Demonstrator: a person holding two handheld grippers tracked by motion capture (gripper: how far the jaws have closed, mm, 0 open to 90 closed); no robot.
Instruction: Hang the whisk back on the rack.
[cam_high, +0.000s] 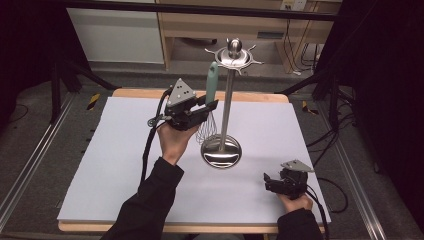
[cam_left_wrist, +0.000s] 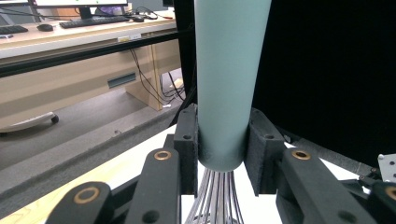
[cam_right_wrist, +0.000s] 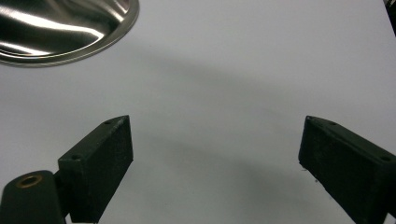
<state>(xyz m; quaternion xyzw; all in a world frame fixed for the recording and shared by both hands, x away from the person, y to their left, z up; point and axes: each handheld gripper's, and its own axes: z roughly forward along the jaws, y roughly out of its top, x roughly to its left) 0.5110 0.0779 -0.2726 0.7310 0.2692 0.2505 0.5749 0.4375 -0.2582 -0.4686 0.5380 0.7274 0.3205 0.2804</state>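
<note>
- The white rectangular board (cam_high: 125, 170) covers most of the wooden table (cam_high: 200, 93), whose pale edge shows along the 12 o'clock side.
- The polished steel utensil stand (cam_high: 226, 100) rises just past the board's centre toward 1 o'clock: a round dished base (cam_high: 221, 151), a thin upright pole, and a disc at the top with short hooks and a ball knob (cam_high: 234, 46). The rim of the base (cam_right_wrist: 70, 28) also shows at 10 o'clock in the right gripper view.
- The whisk with a pale green tapered handle (cam_high: 212, 82) and a steel wire head (cam_high: 206, 131) hangs upright just at 9 o'clock of the pole, its wires just above the base. I cannot tell whether the handle's top is on a hook.
- The left gripper (cam_high: 210, 106), held up in the person's left hand (cam_high: 172, 140) at 11 o'clock of the base, is clamped on the green handle. In the left gripper view its jaws press both sides of the handle's lower end (cam_left_wrist: 224, 93), with the wires (cam_left_wrist: 217, 196) fanning out below.
- The right gripper (cam_high: 268, 181) rests low on the board at 4 o'clock, well apart from the stand, in the person's right hand (cam_high: 296, 202). Its jaws stand wide apart with bare white board (cam_right_wrist: 233, 93) between them, holding nothing.
</note>
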